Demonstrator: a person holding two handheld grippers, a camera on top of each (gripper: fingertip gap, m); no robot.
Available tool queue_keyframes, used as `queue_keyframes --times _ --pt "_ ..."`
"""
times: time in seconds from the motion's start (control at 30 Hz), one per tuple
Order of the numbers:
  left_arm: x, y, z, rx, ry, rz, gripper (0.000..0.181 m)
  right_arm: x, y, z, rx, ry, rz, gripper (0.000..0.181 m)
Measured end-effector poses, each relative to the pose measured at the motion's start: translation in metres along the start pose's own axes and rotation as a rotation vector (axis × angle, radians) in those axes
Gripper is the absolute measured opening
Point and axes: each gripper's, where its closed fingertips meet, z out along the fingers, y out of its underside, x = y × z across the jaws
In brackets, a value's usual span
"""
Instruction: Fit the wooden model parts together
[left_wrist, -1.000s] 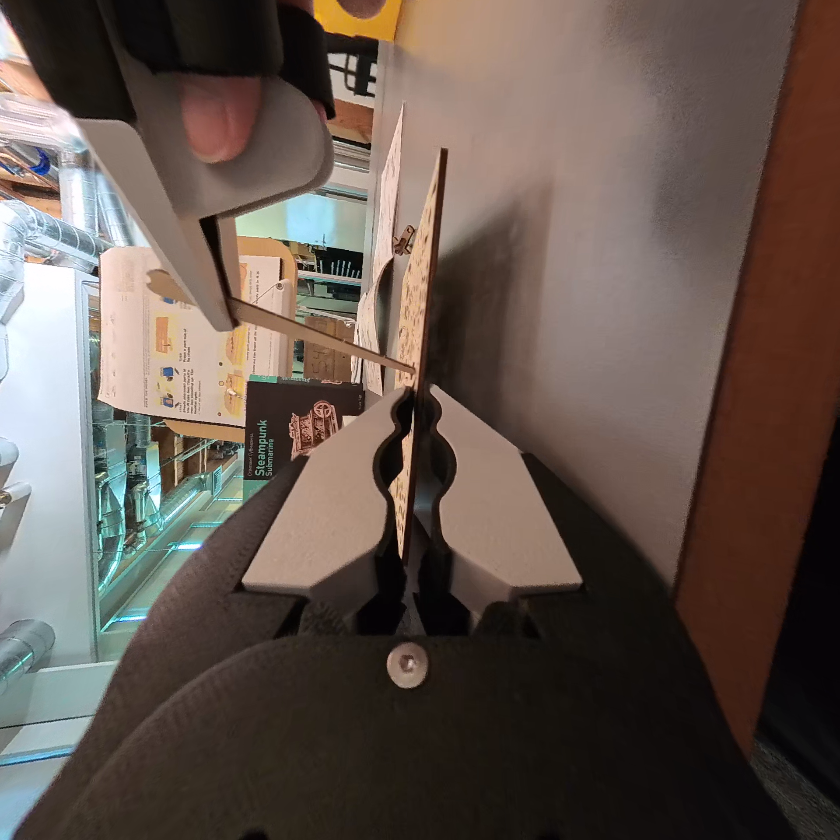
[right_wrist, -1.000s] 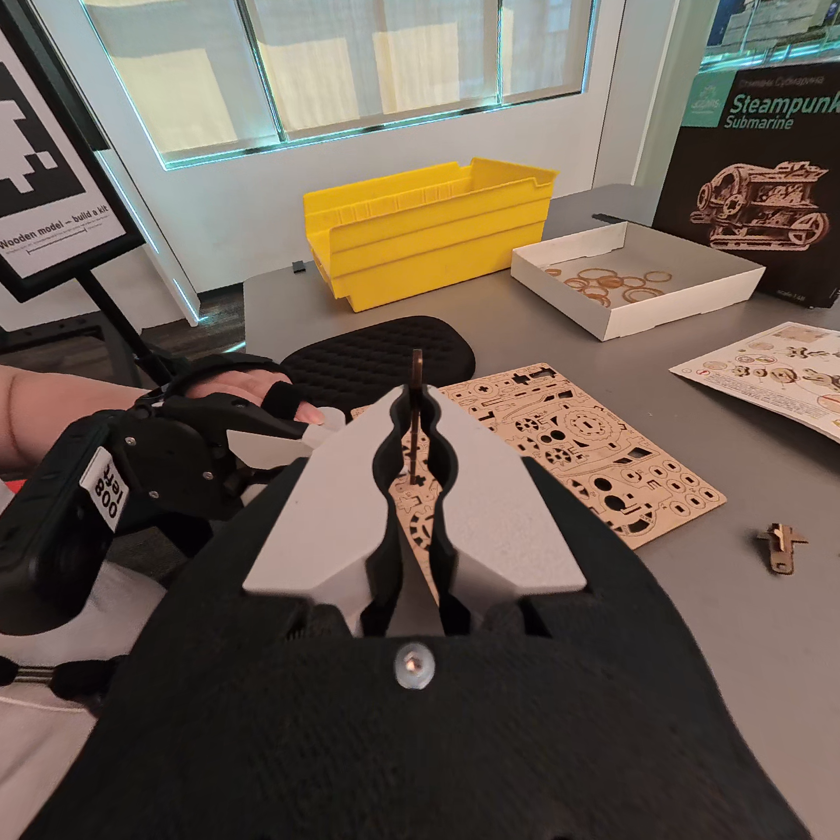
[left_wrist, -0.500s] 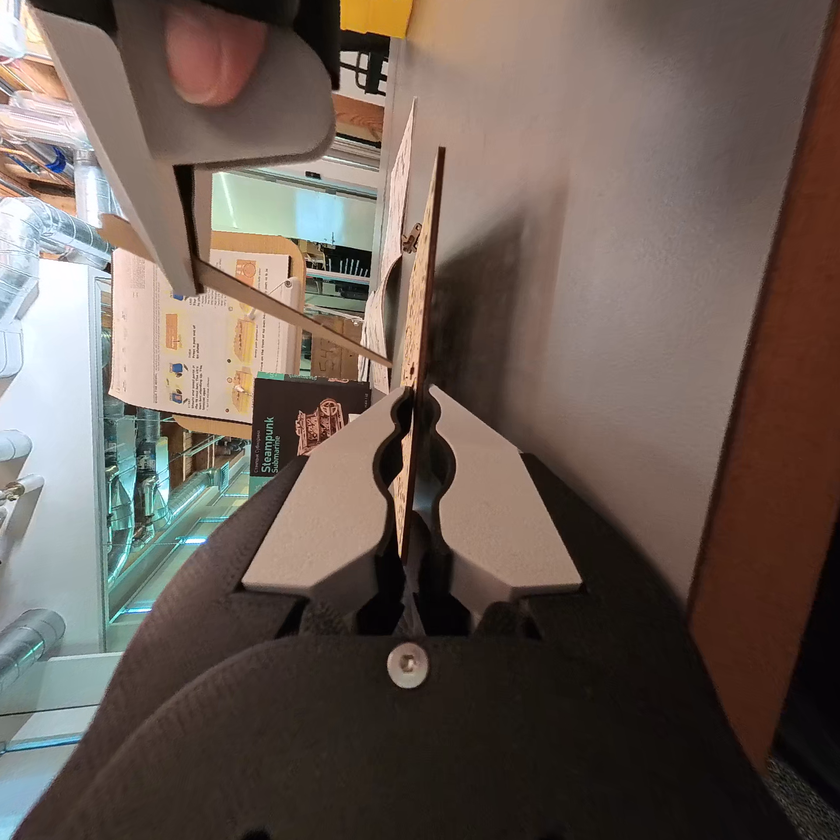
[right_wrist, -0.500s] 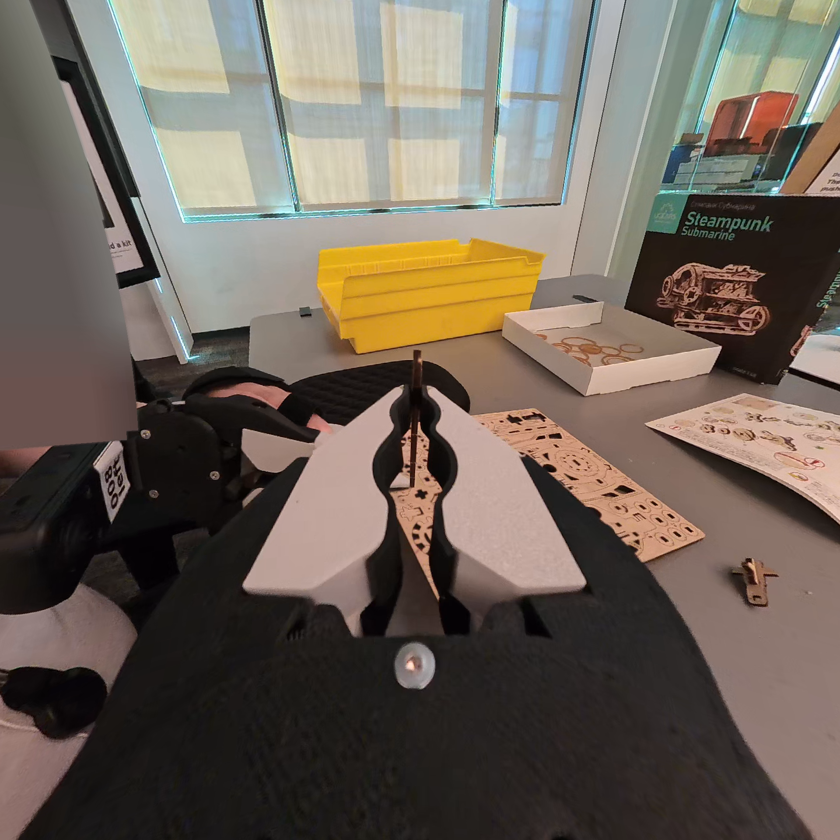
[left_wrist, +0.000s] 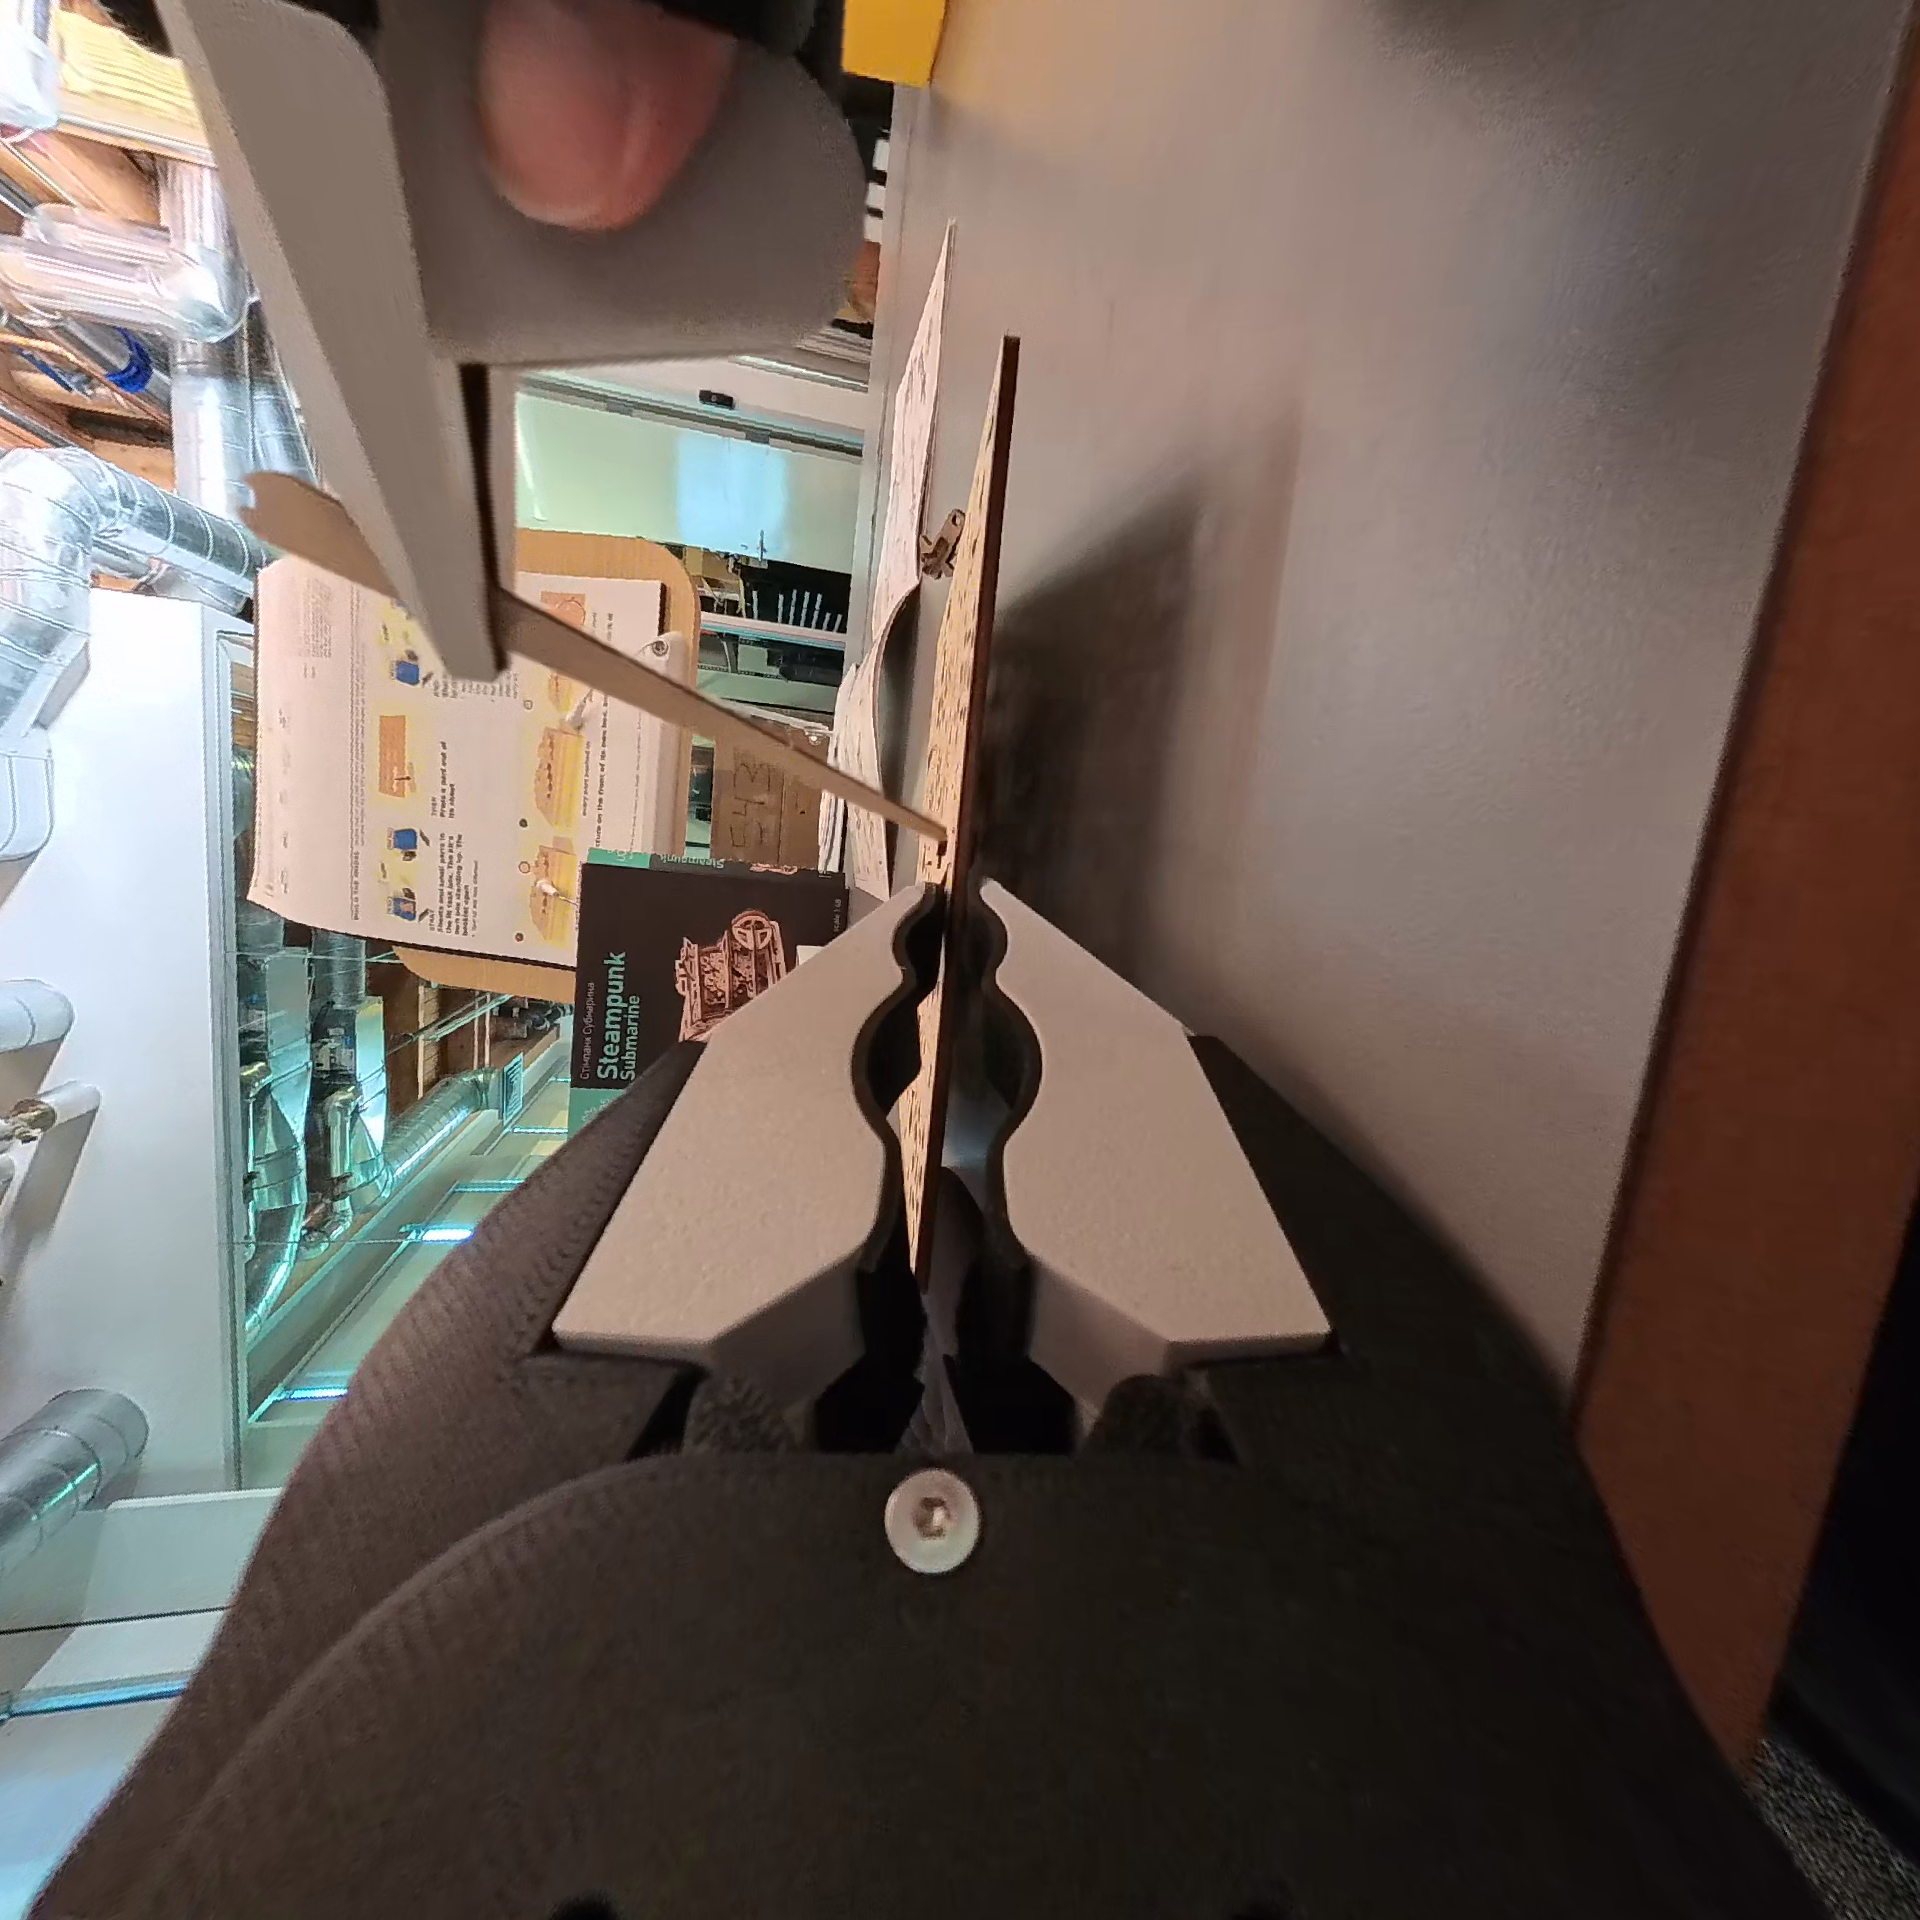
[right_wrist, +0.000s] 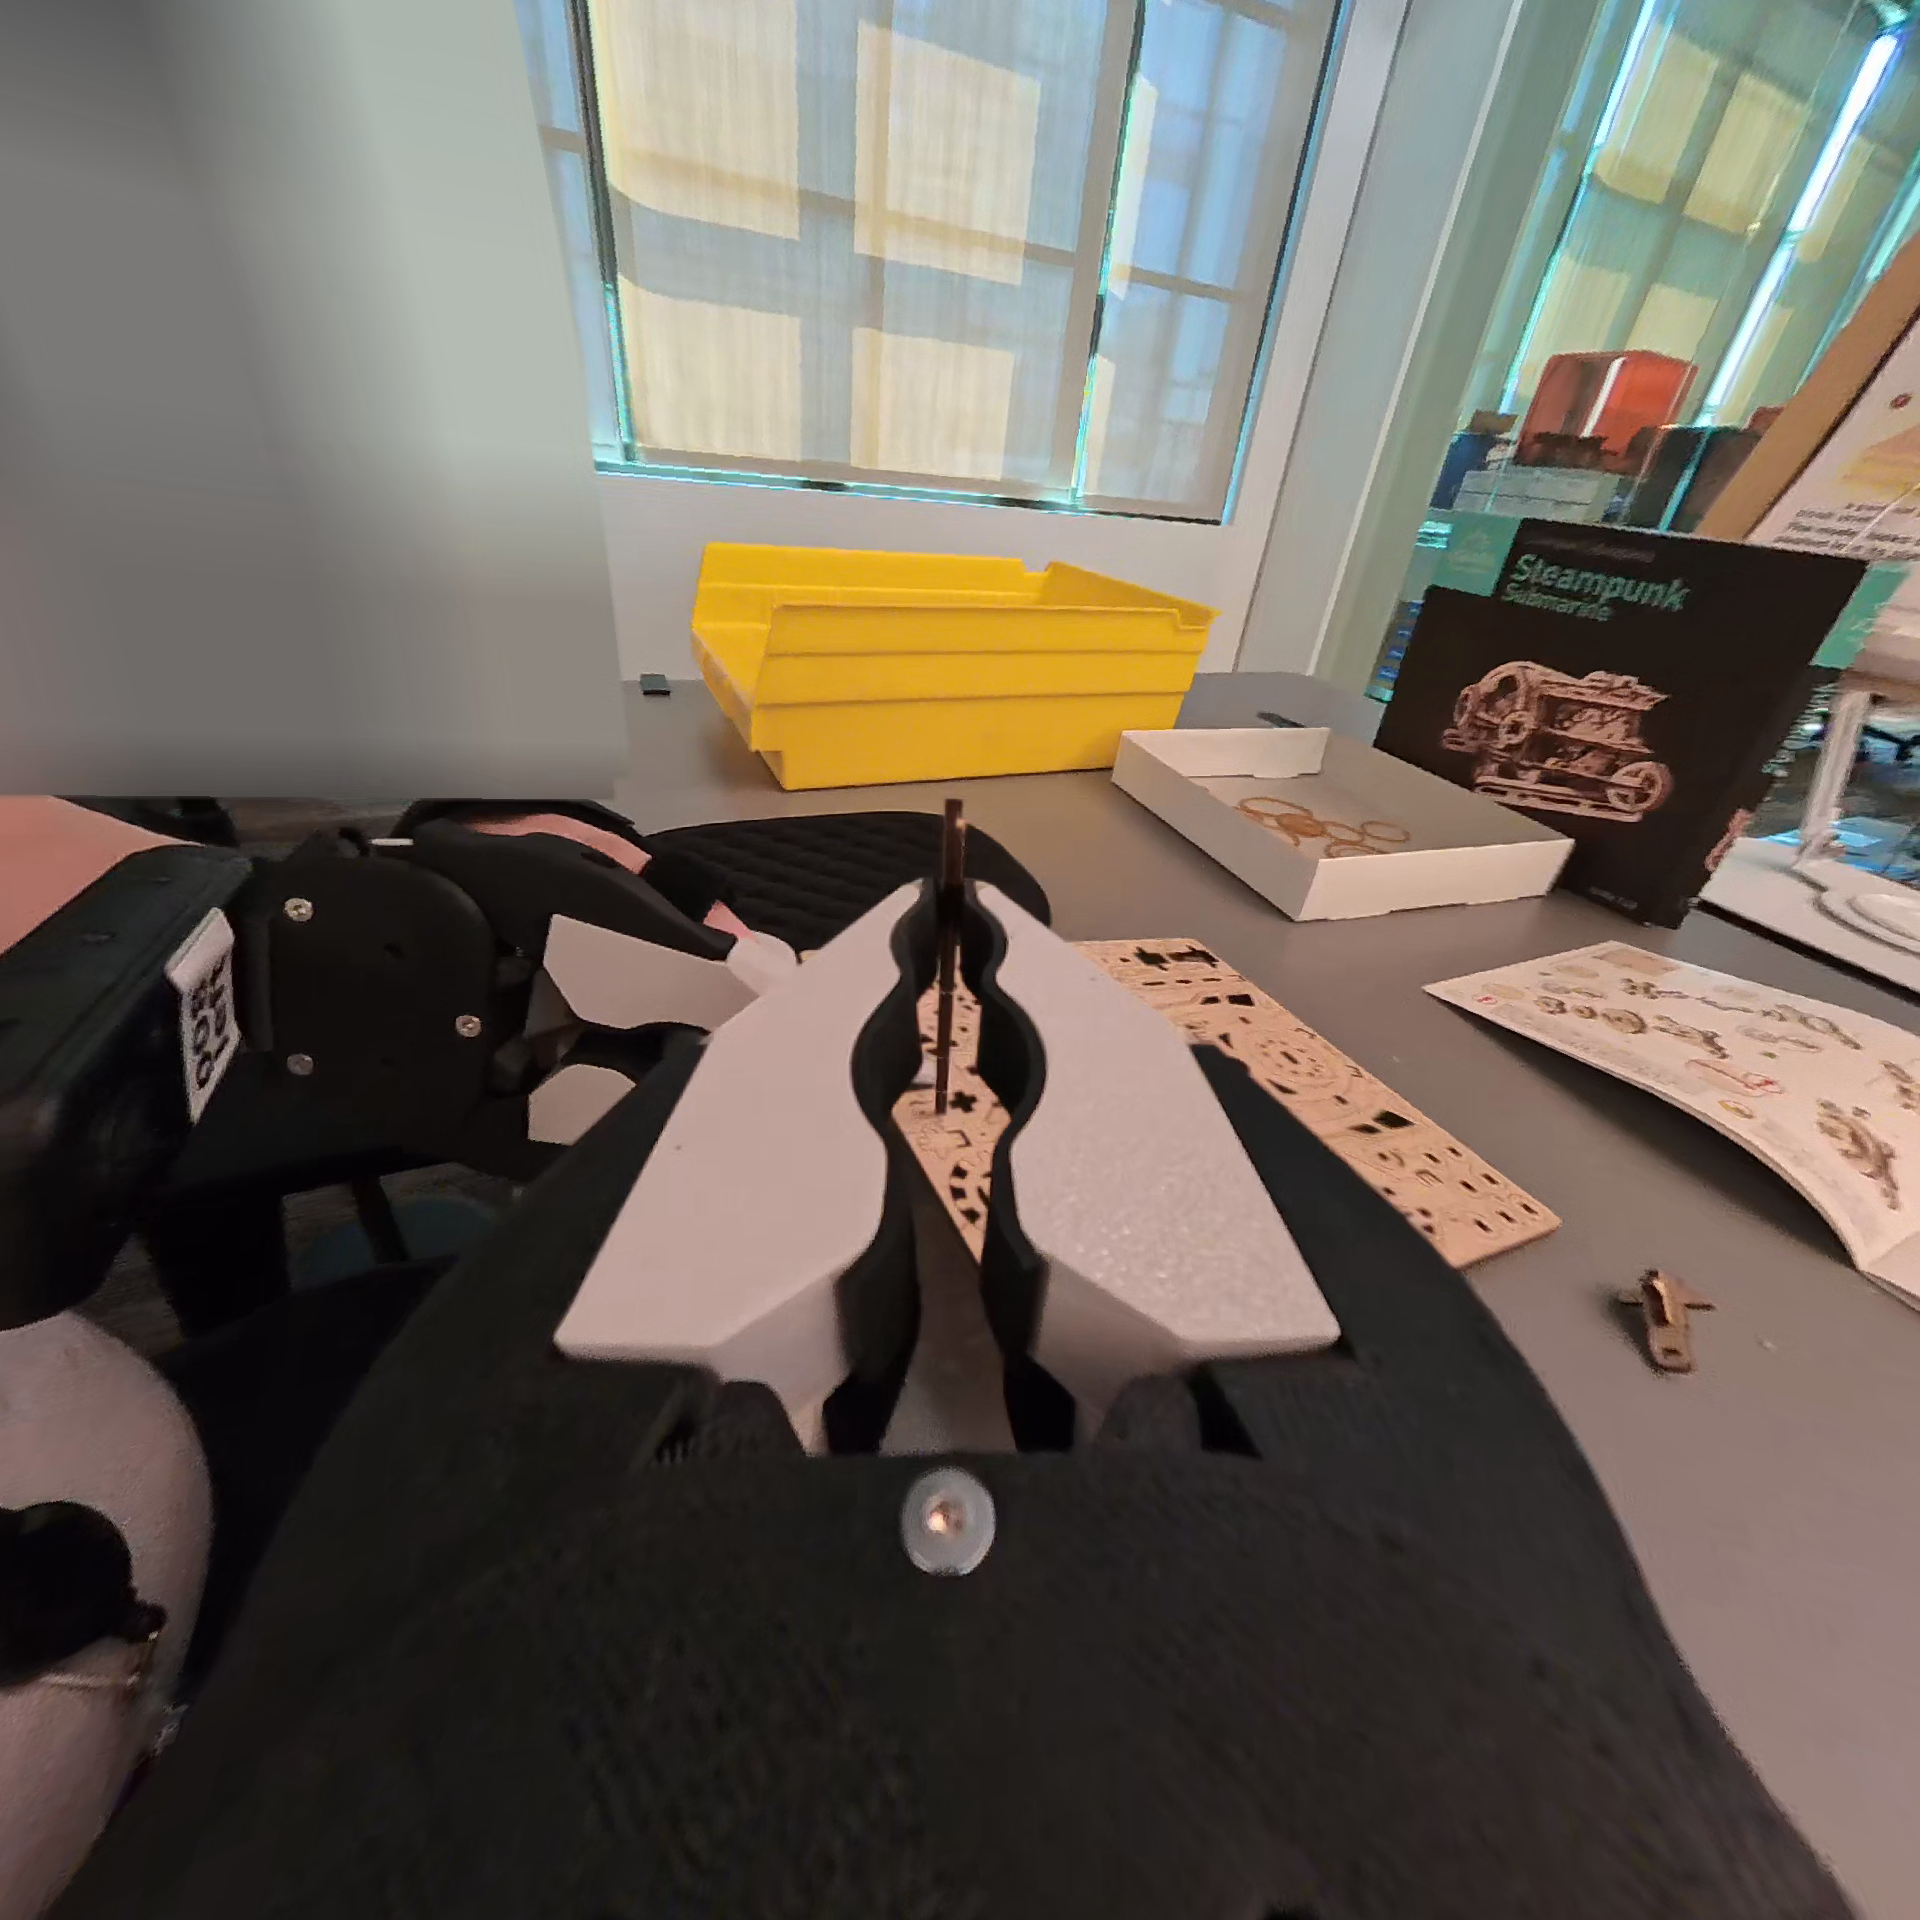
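The sheet (left_wrist: 961, 727) of laser-cut parts is pinched at its near edge by the left gripper (left_wrist: 951, 896), its far end resting on the grey table (left_wrist: 1455, 623). A thin wooden strip (left_wrist: 717, 717) is clamped edge-on in the right gripper (right_wrist: 951, 896), and its tip is set against the sheet's face just ahead of the left gripper. A small loose part (right_wrist: 1662, 1314) is seen lying on the table, right of the sheet, near the booklet (right_wrist: 1714, 1081).

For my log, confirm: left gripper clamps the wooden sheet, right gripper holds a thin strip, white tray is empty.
Wrong on the tray: the right wrist view shows wooden rings in it. Left gripper clamps the wooden sheet, right gripper holds the strip.
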Motion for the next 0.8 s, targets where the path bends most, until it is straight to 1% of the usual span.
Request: queue_keyframes --times 0.07,0.8 --pt "-0.0001 0.0000 -0.0001 0.000 -0.002 0.000 0.001 -0.0020 -0.0024 0.0003 0.019 -0.017 0.010 0.003" --pt "0.0008 0.0011 0.0002 -0.006 0.008 -0.002 0.001 0.0002 0.0021 0.0035 0.001 -0.017 0.019 0.003"
